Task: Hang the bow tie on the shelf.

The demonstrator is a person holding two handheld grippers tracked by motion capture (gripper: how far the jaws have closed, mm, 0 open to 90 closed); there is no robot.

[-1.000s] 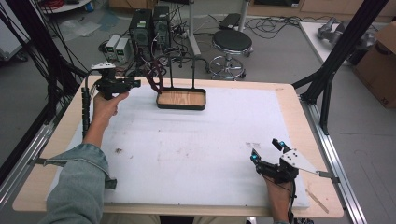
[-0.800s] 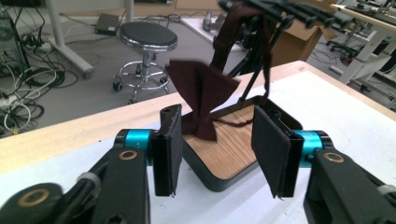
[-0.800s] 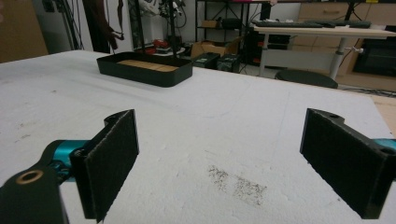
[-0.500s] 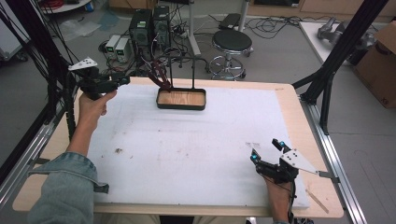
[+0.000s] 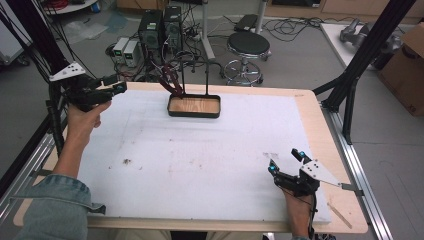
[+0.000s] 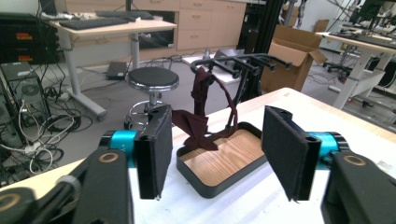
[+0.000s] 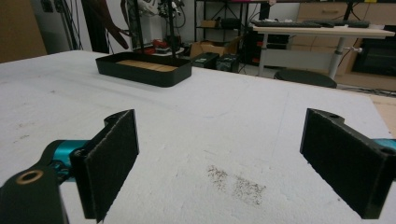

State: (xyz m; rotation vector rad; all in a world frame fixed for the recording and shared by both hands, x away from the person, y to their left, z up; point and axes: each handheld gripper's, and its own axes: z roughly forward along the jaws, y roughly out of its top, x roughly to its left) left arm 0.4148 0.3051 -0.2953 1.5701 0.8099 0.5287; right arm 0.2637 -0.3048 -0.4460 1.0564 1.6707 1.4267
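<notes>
A black tray [image 5: 194, 114] with a wooden floor stands at the back middle of the white pad. A black rack [image 5: 207, 75] rises from it, and a dark red strap of fabric [image 5: 171, 82] hangs from its left arm. My left gripper [image 5: 114, 84] is raised at the far left, pointing at the rack from a distance. Its jaws have just been opening and nothing is between them. In the left gripper view the gripper [image 6: 219, 154] frames the tray [image 6: 196, 179] and the fabric [image 6: 194, 123]. My right gripper [image 5: 285, 161] rests open and empty near the front right [image 7: 229, 163].
A round stool [image 5: 248, 45], computer towers [image 5: 160, 27] and loose cables stand behind the table. Black frame posts [image 5: 360, 65] rise at the right edge, with a cardboard box [image 5: 405, 65] beyond. Dirt specks [image 5: 125, 161] mark the white pad [image 5: 210, 165].
My left gripper has drawn back leftward and upward from the rack, and its jaws have opened wider. The dark red fabric stays hanging on the rack. The right gripper has not moved.
</notes>
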